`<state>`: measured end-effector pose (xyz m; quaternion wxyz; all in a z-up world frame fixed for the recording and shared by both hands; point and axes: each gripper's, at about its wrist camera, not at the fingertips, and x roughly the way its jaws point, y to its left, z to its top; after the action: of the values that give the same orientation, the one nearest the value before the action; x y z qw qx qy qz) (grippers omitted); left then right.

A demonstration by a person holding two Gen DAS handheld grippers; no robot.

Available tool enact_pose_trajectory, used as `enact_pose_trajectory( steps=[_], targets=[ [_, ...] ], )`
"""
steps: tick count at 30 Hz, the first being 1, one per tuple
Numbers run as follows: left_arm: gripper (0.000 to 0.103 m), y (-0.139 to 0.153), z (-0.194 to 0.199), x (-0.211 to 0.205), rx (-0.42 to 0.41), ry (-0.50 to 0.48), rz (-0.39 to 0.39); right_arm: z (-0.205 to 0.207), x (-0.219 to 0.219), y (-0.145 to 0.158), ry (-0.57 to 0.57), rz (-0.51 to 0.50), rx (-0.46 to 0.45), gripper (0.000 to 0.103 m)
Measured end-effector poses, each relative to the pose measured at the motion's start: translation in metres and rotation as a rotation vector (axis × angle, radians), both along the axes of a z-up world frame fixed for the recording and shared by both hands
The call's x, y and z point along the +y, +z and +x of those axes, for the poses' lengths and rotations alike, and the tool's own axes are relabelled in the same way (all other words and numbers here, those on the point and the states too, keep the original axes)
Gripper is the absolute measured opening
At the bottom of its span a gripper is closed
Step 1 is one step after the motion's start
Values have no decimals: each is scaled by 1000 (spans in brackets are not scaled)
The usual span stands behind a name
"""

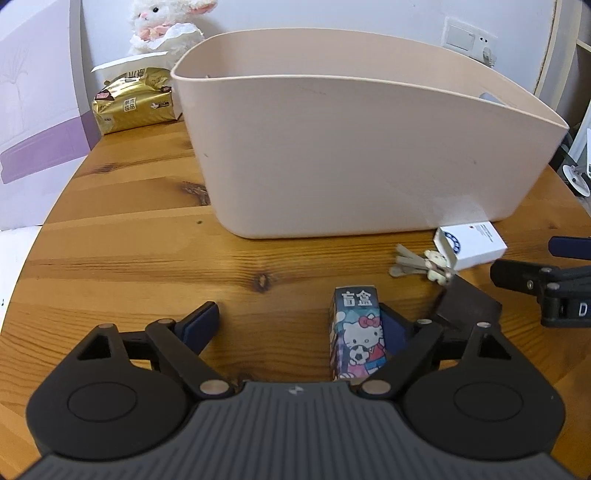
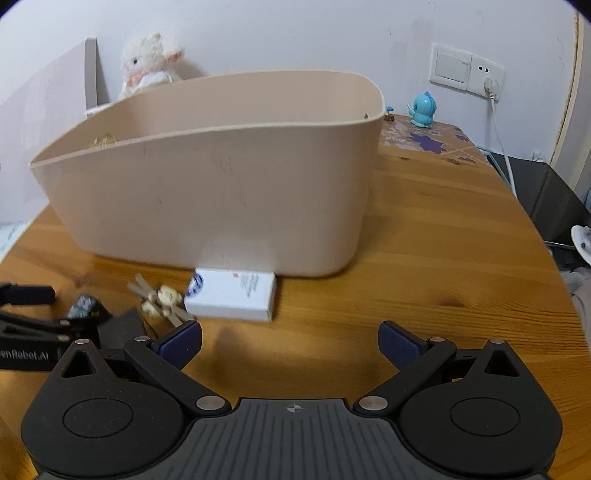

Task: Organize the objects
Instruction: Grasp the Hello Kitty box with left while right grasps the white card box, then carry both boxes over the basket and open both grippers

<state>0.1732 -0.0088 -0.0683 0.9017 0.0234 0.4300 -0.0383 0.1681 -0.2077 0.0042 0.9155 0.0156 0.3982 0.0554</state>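
A large beige plastic bin [image 1: 354, 147] stands on the wooden table [image 1: 129, 258]; it also shows in the right wrist view [image 2: 221, 184]. My left gripper [image 1: 295, 325] is open, and a Hello Kitty blind box [image 1: 356, 332] stands between its fingers, against the right finger. A white box [image 1: 471, 243] lies by the bin's front, with keys on a small bear keychain [image 1: 424, 264] and a dark wallet [image 1: 467, 304] next to it. My right gripper [image 2: 290, 343] is open and empty, just short of the white box [image 2: 231, 295] and the keys [image 2: 160, 299].
A gold tissue pack [image 1: 133, 99] and a white plush toy [image 1: 162, 22] sit behind the bin at left. A blue figurine [image 2: 423, 110] stands on a patterned mat at the back right, near a wall socket with a cord. The table edge curves at right.
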Motion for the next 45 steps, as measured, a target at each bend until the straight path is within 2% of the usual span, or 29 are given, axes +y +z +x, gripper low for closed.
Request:
enact_pose_trajectory(
  steps=[11,14,18,20,23,25,26,27,30,36,40,45],
  targets=[
    [90,0,12,10,-8,3,-1,23,23,-13,-21,-9,7,103],
    [88,1,12,11,-3,4,0,26,26,-16,-52,-55,4,103],
    [73,5,6,9,8,6,1,25,20,-19,-77,-72,13,103],
    [66,7,3,8,9,-4,-2,23,18,-18,-79,-78,7,98],
    [52,8,-1,6,3,-16,-9,20,17,-16,-64,-82,-7,86],
    [31,9,-3,4,2,-29,-17,17,18,-15,-40,-82,-24,69],
    [26,10,-4,4,4,-35,-23,16,20,-15,-27,-84,-31,64],
    [25,10,-5,3,8,-37,-25,15,22,-14,-21,-89,-35,56],
    [25,10,-6,2,11,-39,-18,11,27,-14,-9,-111,-46,55],
    [25,14,-14,1,16,-48,-20,-5,18,-6,-21,-56,-61,55],
    [25,25,-23,1,-12,-57,-26,-21,13,8,-10,-33,-82,55],
    [25,51,-35,1,-74,-73,-26,-41,2,36,2,-24,-170,55]
  ],
)
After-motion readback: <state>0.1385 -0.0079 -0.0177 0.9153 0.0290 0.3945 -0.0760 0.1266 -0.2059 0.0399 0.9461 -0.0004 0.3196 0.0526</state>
